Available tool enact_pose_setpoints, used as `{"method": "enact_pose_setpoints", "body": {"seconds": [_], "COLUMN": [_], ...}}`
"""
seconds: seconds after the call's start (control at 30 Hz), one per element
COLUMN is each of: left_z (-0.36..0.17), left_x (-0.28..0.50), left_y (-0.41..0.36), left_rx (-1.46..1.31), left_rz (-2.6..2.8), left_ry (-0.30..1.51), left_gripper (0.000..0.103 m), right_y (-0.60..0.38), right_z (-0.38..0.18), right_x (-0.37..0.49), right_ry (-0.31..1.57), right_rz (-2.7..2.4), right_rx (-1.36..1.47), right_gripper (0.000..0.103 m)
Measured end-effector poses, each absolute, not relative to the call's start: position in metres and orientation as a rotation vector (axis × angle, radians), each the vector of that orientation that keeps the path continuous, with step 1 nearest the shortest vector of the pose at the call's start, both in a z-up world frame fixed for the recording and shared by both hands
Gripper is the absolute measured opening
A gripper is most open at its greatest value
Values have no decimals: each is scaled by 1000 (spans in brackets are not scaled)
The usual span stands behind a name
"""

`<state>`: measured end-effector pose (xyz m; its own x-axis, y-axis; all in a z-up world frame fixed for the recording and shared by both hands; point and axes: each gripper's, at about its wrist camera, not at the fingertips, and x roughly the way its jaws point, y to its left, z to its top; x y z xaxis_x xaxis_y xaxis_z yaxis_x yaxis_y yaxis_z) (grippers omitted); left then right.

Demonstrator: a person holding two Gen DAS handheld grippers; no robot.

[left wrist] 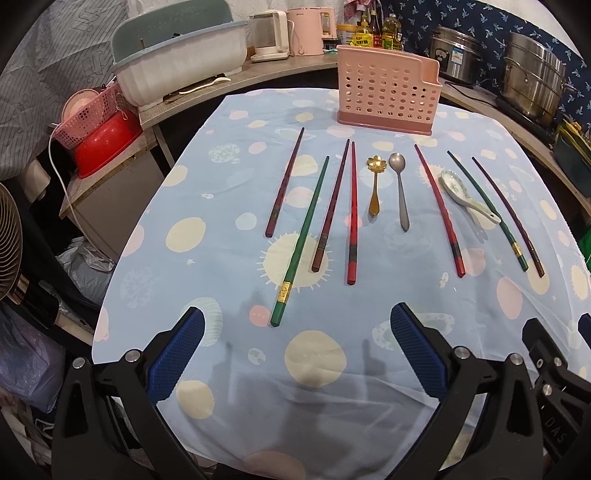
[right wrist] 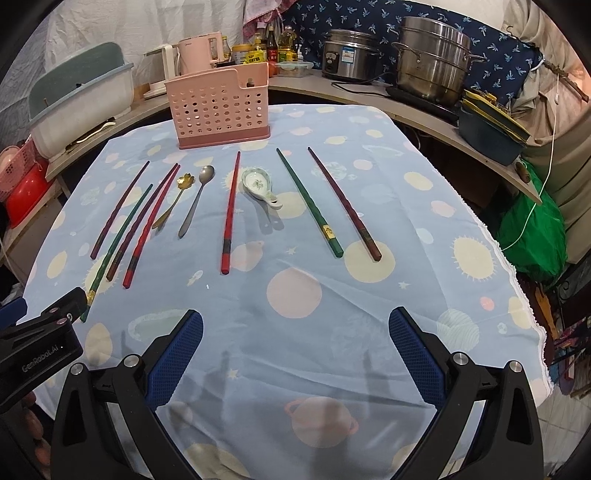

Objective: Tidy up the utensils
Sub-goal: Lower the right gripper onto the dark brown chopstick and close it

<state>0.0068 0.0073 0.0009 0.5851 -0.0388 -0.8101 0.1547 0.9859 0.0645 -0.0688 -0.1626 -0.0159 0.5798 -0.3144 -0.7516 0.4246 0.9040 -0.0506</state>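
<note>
Several chopsticks lie in a row on the blue patterned tablecloth (left wrist: 229,206): a long green one (left wrist: 300,242), red ones (left wrist: 352,212) (right wrist: 230,212), dark ones, another green one (right wrist: 309,202). Between them rest a gold flower spoon (left wrist: 375,184), a steel spoon (left wrist: 400,190) and a white ceramic spoon (left wrist: 465,197) (right wrist: 260,186). A pink perforated utensil holder (left wrist: 388,90) (right wrist: 218,107) stands at the table's far edge. My left gripper (left wrist: 295,354) and right gripper (right wrist: 295,354) hover open over the near cloth, holding nothing.
A white dish basin (left wrist: 181,72) and kettles (left wrist: 269,35) sit on the counter behind. Steel pots (right wrist: 432,68) and a rice cooker (right wrist: 349,55) stand at the back right. Red basin (left wrist: 105,146) and a fan (left wrist: 9,240) are at the left, a green bag (right wrist: 532,229) at the right.
</note>
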Motion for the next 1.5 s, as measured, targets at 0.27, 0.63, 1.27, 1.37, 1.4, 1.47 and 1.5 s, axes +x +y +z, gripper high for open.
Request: {"method": "enact_pose_setpoints", "body": {"seconds": [0.27,0.63,1.27,1.37,1.4,1.47,1.5], "left_z": [-6,-13,-38,-45,-48,-55,-58], "left_x": [22,64,124,131,134,138,140], "left_y": [4,18,51,47,46,44,43], "left_rx": [137,140,94,96,98,94,92], "left_rz": [-108,-57,-15,-44,-53,-71,-79], "left_ry": [967,966,981,988,998,1013,1023], "left_gripper": [96,96,94,86,82,74,67], "right_y": [-183,-246,-282,-282,-281,-281,-281], "right_z": [-17,-24,-59,-63,-63,-64,-64], "right_x": [-58,-33,23,23,23,23,23], "right_ry": [854,851,926,927,924,922,921], "right_rz": [-453,-533,-511,-513,-516,-515,-514], "right_rx": [153,210,232,230,226,225,225], "right_gripper": [97,97,52,48,46,45,44]}}
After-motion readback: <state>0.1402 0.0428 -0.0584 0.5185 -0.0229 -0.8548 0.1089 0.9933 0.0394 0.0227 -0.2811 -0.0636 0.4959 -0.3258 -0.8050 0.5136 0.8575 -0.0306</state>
